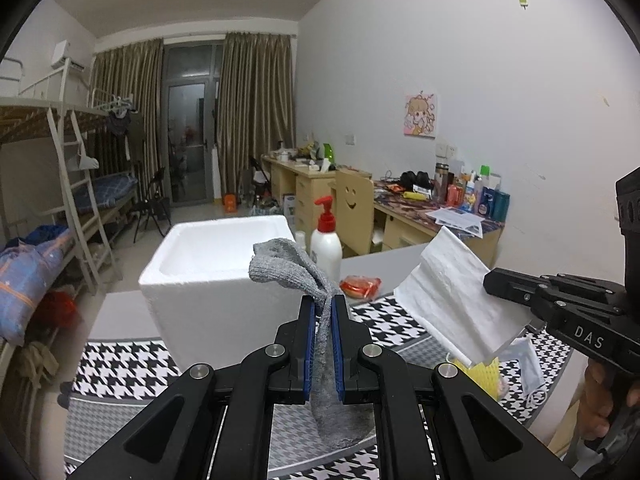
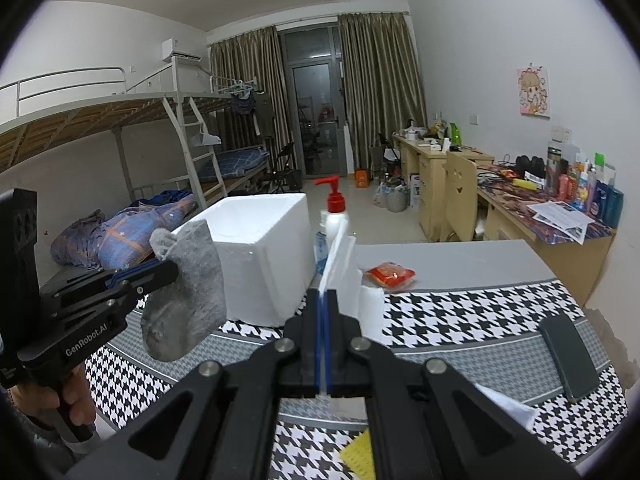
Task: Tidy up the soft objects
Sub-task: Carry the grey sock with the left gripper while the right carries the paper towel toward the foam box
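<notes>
Now, left wrist view:
Left gripper: its blue-padded fingers are clamped on a grey cloth, held up above the table.
Grey cloth: one end sticks up and flops left past the fingertips, in front of the white foam box; the other end hangs down behind the fingers.
Foam box: open-topped, standing on the table just ahead, with a white pump bottle with a red top beside its right side.
Red packet: lying on the grey part of the table, right of the bottle.
Right gripper: reaches in from the right, holding a white tissue sheet tilted above a yellow item and a face mask.

Right wrist view:
Right gripper: fingers pressed together on the tissue sheet, which stands up edge-on in front of the pump bottle.
Left gripper: at the left, carrying the grey cloth in the air just beside the foam box.
Table: a houndstooth mat covers the near part; a dark phone lies on it to the right, and the red packet sits beyond it.
</notes>
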`<state>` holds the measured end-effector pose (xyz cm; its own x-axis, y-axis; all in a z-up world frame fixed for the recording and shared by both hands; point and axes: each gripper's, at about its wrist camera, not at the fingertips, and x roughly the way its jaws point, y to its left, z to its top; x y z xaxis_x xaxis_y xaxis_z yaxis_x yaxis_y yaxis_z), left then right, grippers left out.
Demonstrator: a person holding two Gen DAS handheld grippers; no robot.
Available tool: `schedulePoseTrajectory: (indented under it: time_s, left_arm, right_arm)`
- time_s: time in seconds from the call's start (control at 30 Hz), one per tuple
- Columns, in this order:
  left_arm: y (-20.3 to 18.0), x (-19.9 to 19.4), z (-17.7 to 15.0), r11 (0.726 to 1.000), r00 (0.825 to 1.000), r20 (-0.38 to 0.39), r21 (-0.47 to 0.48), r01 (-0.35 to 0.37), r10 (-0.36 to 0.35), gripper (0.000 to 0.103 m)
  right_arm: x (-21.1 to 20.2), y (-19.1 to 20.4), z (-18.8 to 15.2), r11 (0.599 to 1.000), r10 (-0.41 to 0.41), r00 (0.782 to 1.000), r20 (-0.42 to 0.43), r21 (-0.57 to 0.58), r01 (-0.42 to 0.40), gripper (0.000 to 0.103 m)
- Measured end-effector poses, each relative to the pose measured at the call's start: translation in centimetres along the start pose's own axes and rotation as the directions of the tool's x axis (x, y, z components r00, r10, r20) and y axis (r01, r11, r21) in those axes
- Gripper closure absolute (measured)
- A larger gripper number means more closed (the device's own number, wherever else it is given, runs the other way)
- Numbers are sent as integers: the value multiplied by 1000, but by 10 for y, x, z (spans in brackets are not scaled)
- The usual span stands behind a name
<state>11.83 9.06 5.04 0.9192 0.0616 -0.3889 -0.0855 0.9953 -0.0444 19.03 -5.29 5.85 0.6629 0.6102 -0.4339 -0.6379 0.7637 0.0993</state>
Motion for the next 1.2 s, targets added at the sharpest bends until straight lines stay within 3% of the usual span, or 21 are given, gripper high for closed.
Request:
schedulePoseTrajectory:
  time_s: [0.63, 1.2]
  left_arm:
    - [18, -6, 33, 1000, 998, 59, 3, -29, 29, 94]
    - [37, 11, 58, 998, 996, 59, -7, -68, 68, 94]
  right_arm:
    - [10, 27, 37, 997, 52, 998, 19, -56, -51, 100]
    - [23, 42, 62, 994, 73, 997, 30, -85, -70, 100]
